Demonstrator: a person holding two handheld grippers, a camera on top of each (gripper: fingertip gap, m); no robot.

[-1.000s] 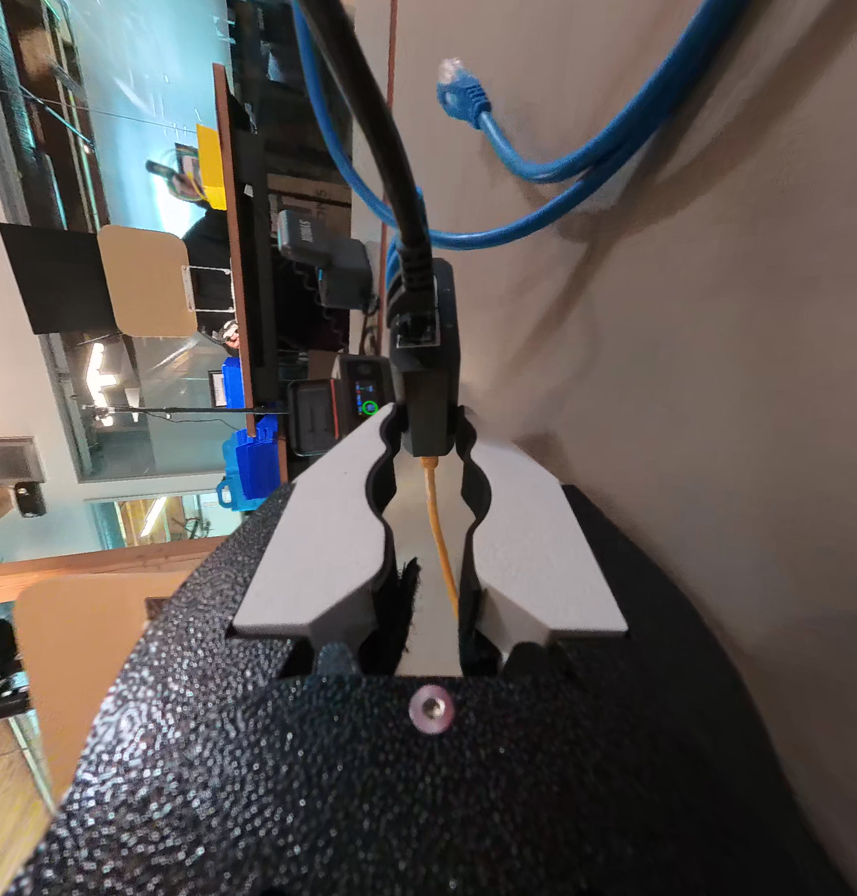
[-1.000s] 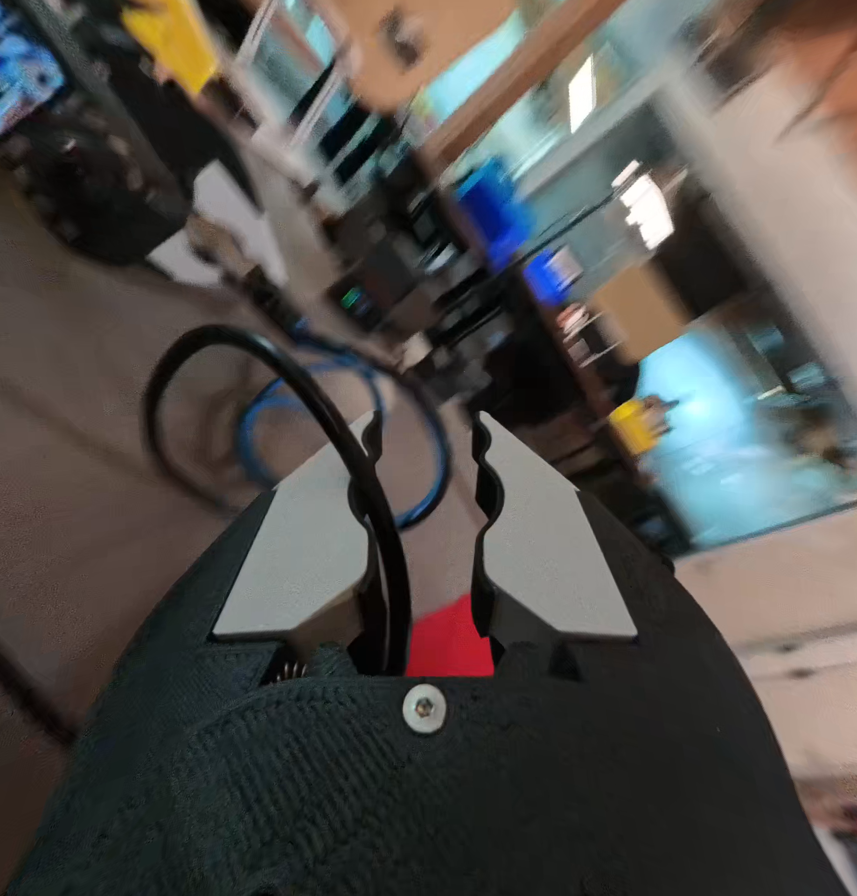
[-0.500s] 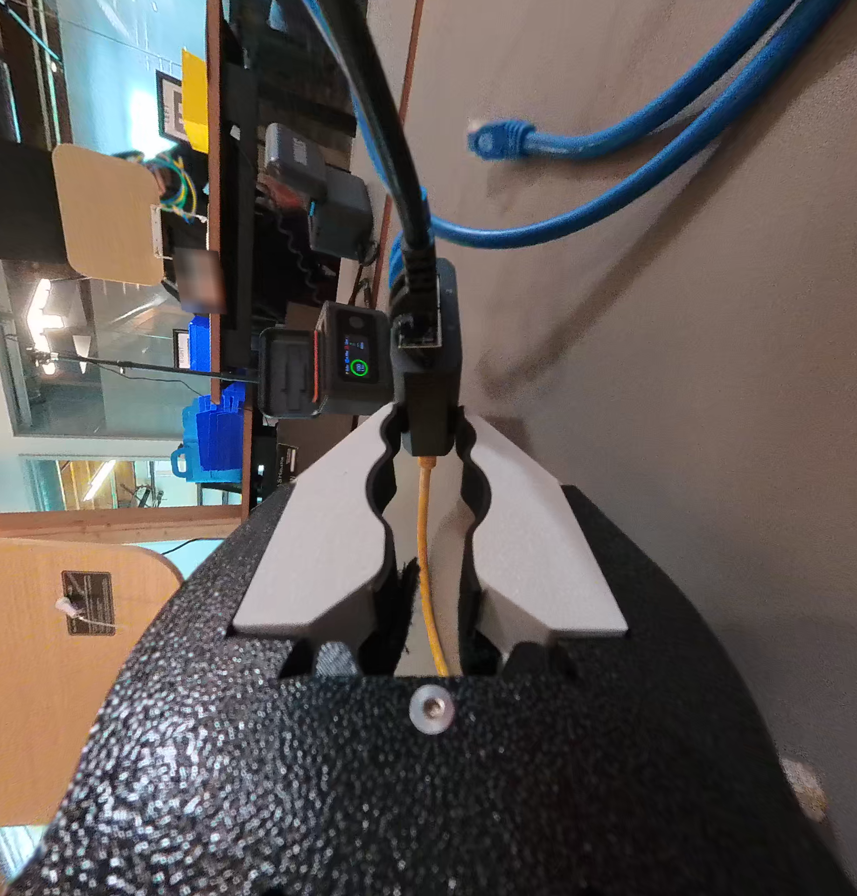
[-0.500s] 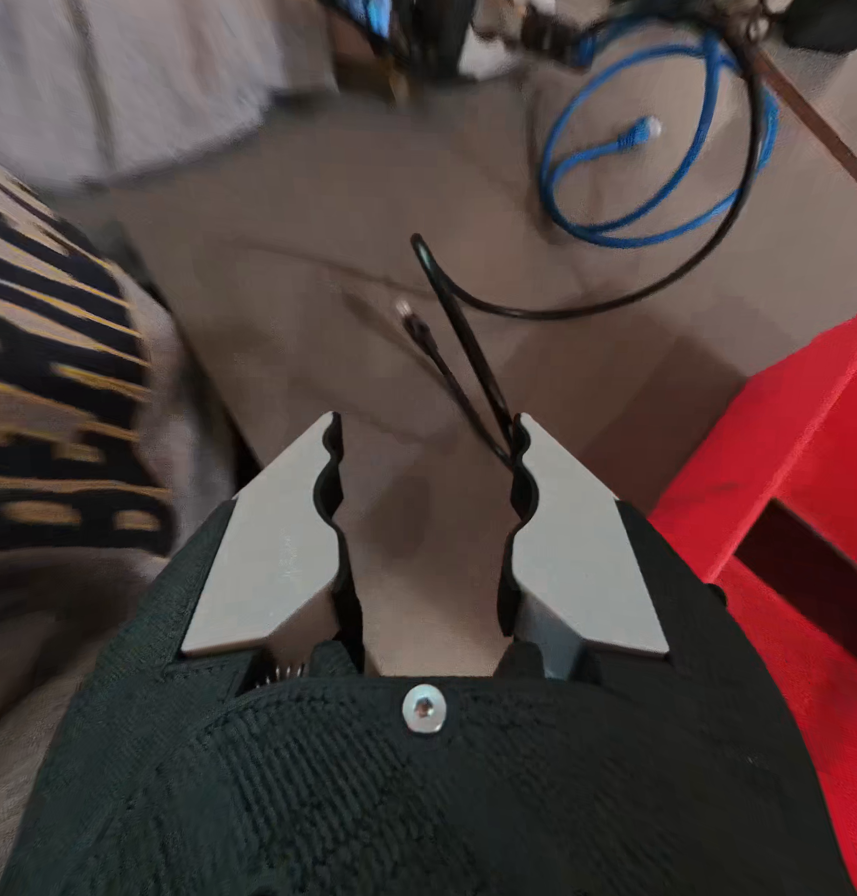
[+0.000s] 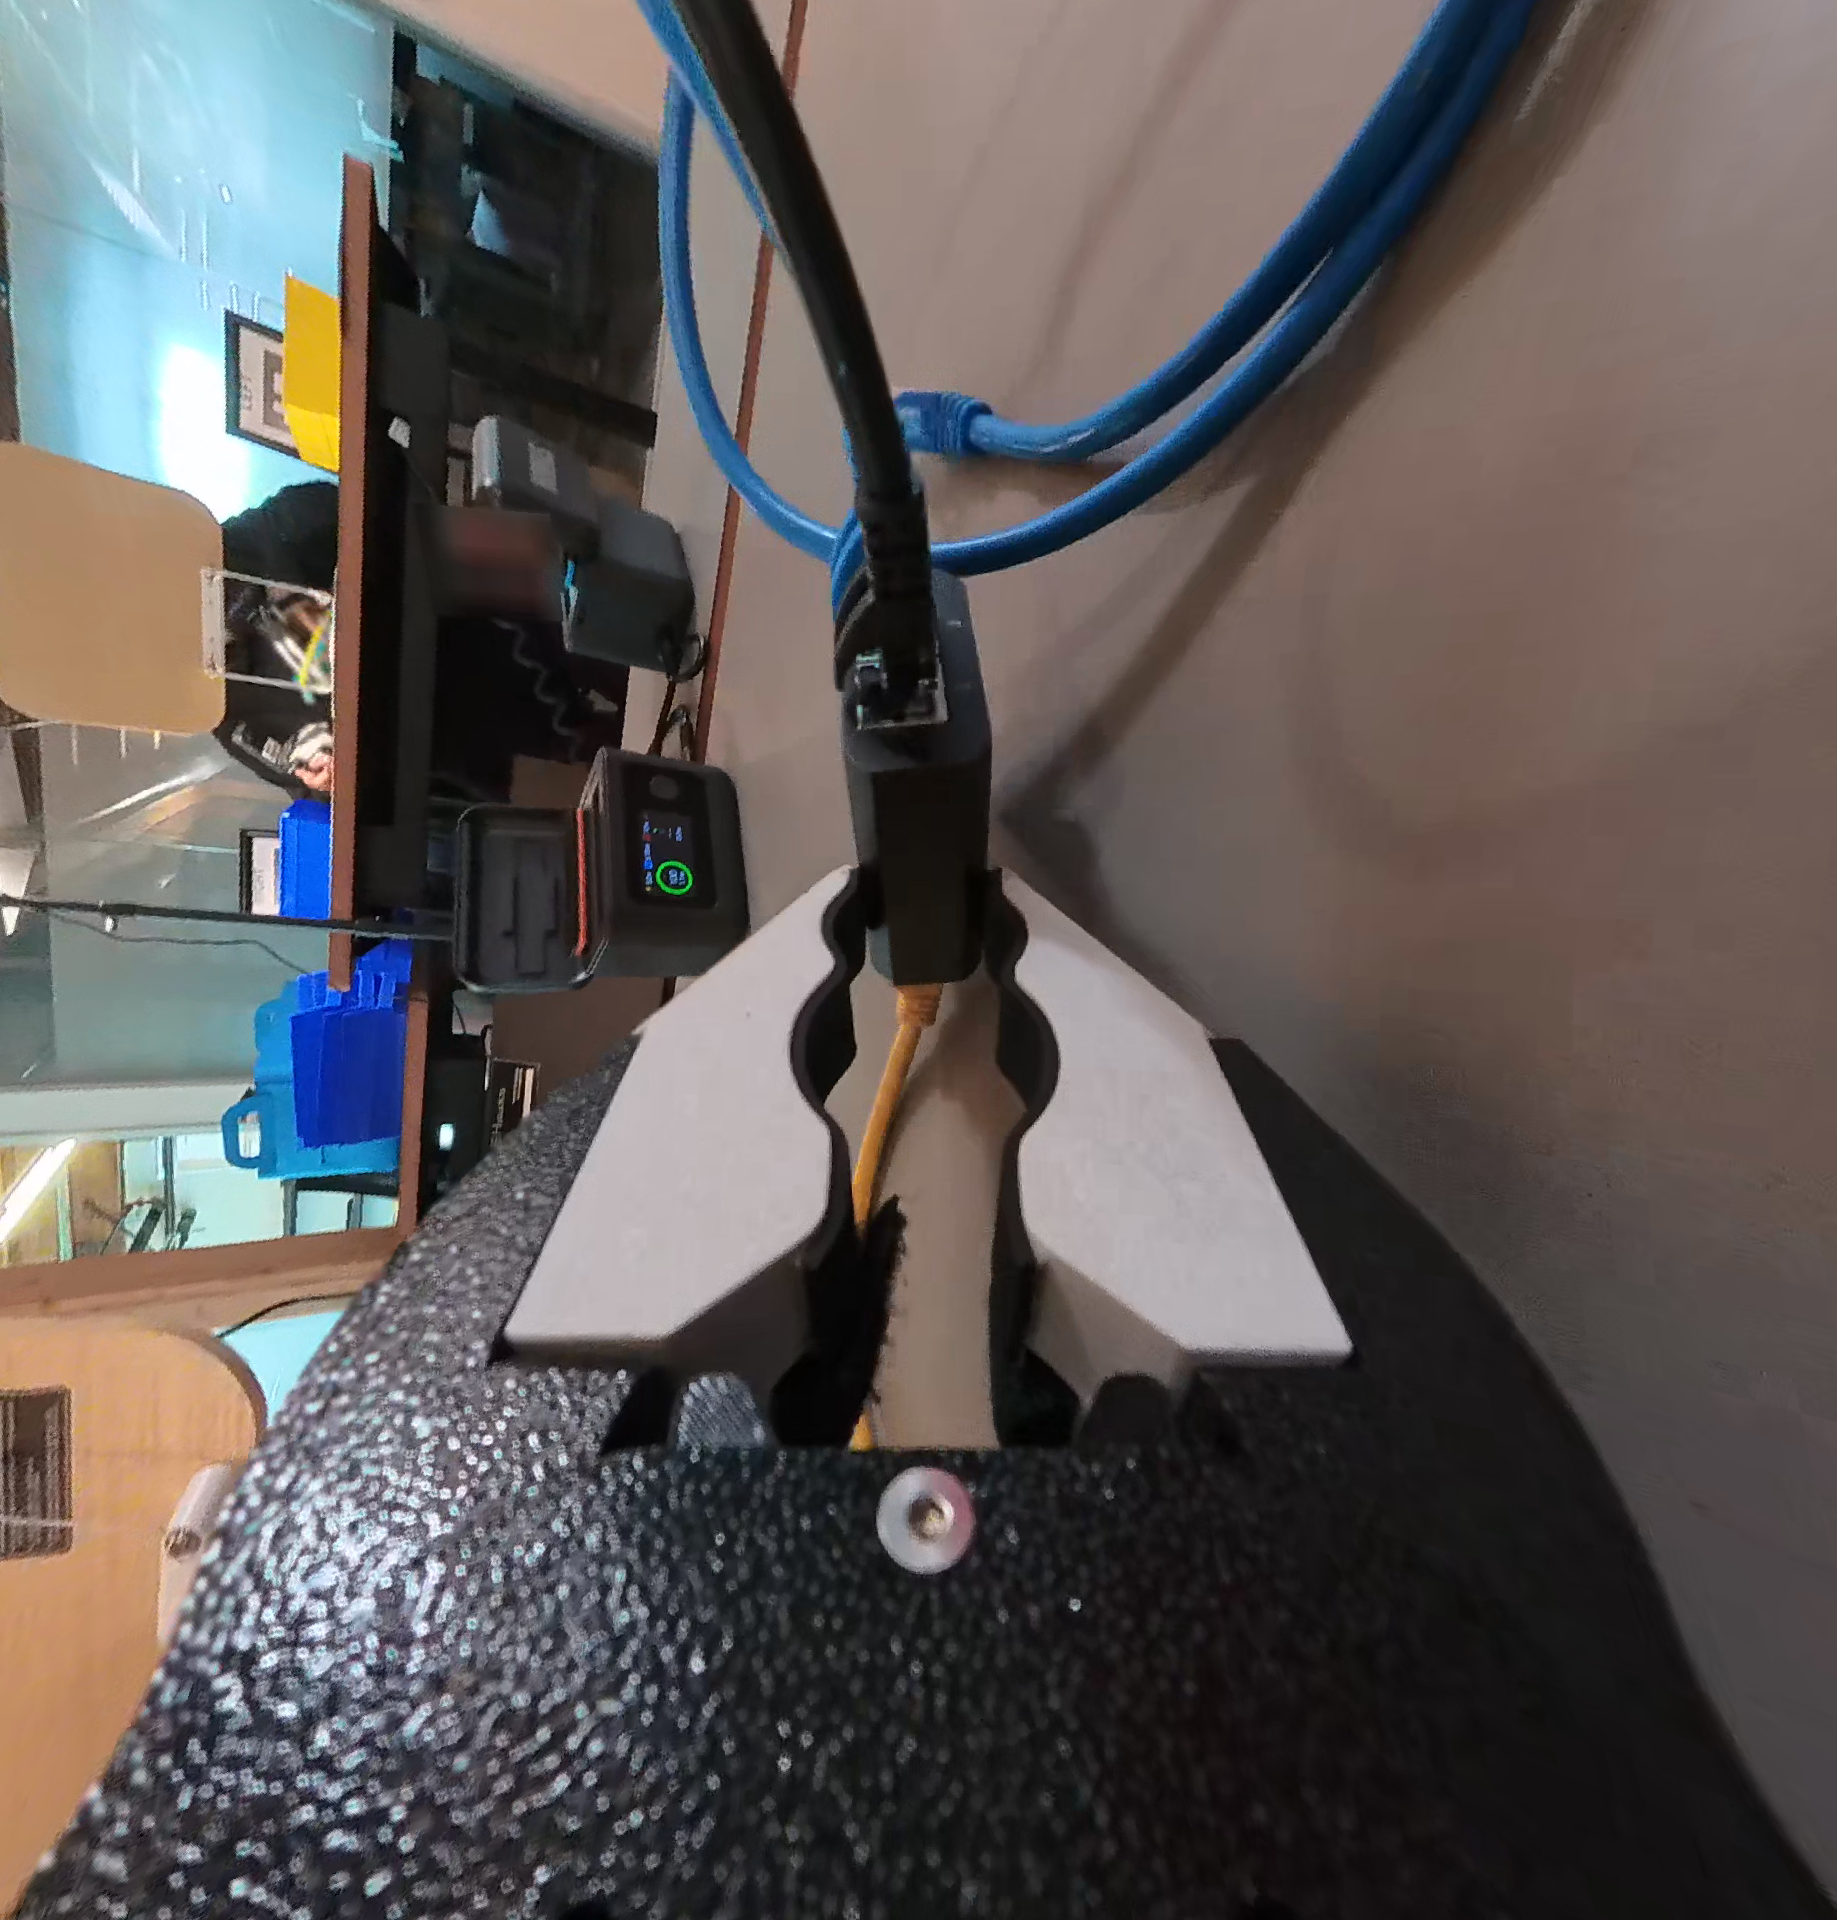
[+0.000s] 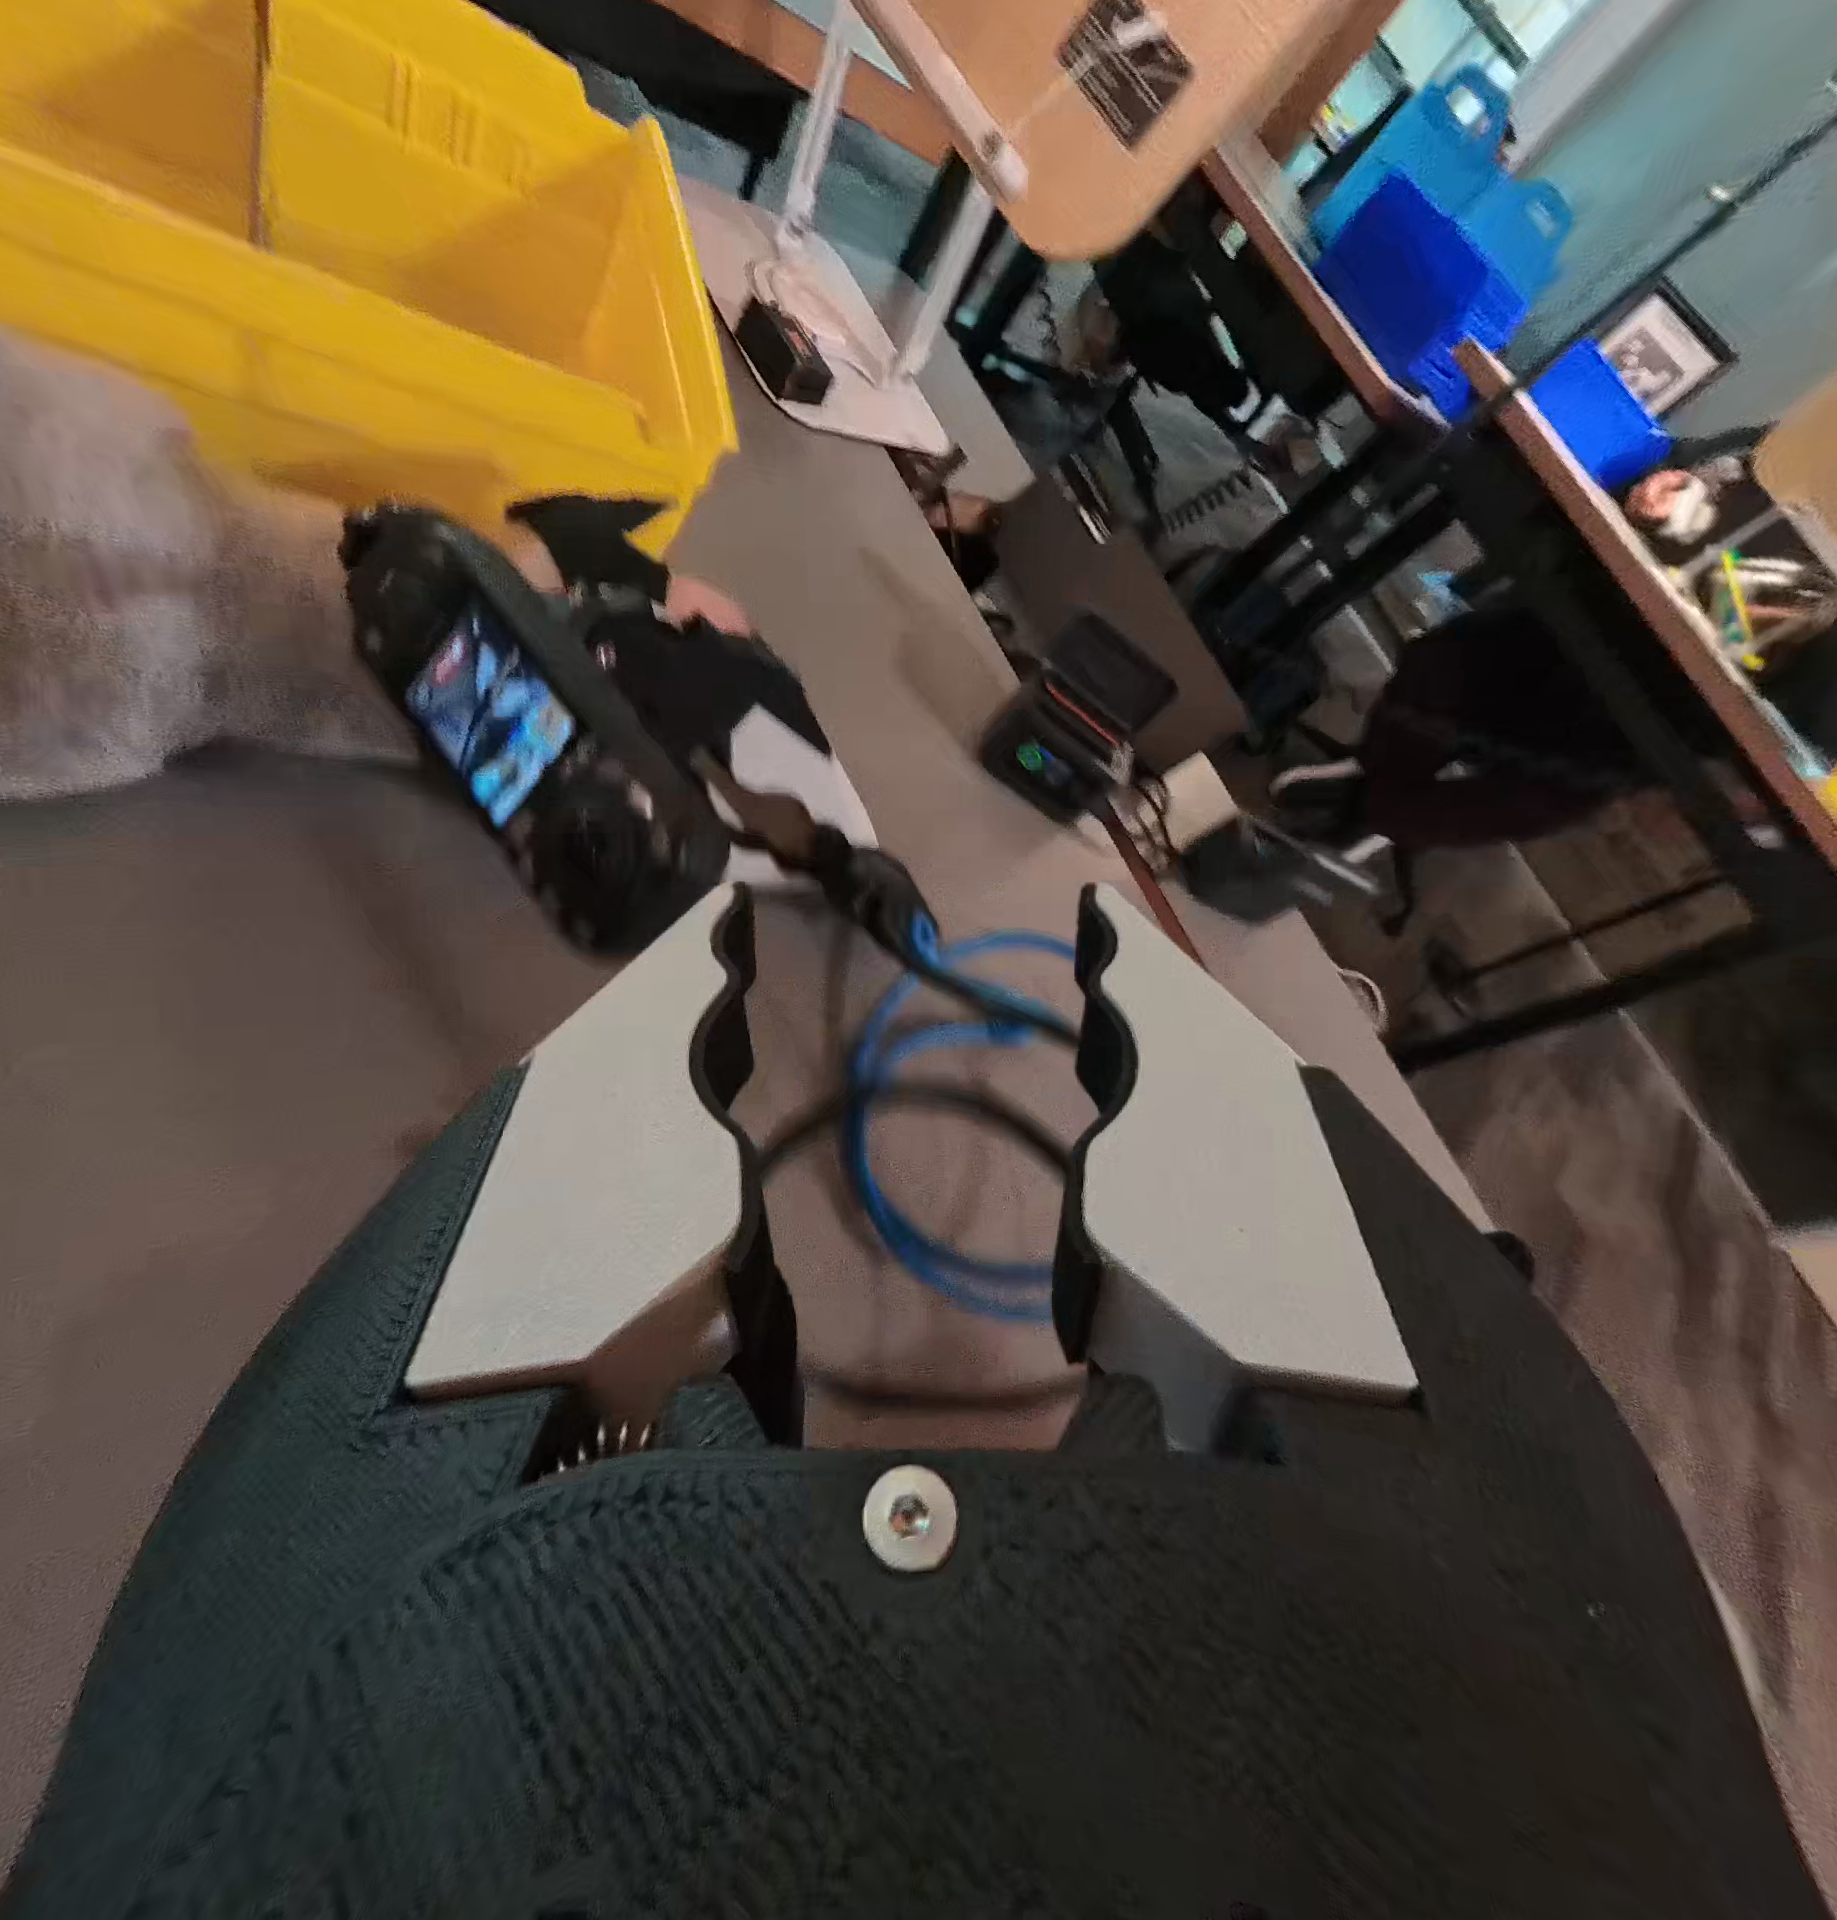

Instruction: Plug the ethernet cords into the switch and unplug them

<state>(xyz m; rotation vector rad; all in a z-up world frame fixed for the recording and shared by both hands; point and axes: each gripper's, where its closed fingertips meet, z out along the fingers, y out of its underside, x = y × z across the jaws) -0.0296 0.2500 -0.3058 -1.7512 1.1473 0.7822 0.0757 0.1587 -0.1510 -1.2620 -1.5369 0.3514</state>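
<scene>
Left gripper [image 5: 924, 914] clamps the black switch [image 5: 919, 790] at frame centre, black ethernet cord [image 5: 898, 582] plugged in, while right gripper [image 6: 914, 925] gapes empty above the blue ethernet cord [image 6: 893, 1174]; pulling without pressing the latch risks dragging the switch loose.

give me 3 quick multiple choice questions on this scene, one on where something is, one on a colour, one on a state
1. Where is the switch?
A. Between the left gripper's fingers
B. In the yellow bin
C. Loose on the table

2. What colour is the thin cord running back between the left gripper's fingers?
A. Red
B. Orange
C. White

3. How is the right gripper?
A. Shut on the blue cord
B. Shut on the black cord
C. Open, holding nothing

Answers:
1. A, both fingers press the switch's sides.
2. B, the orange cord leaves the switch's near end.
3. C, its fingers stand apart, with the blue cord lying on the table beyond.
</scene>
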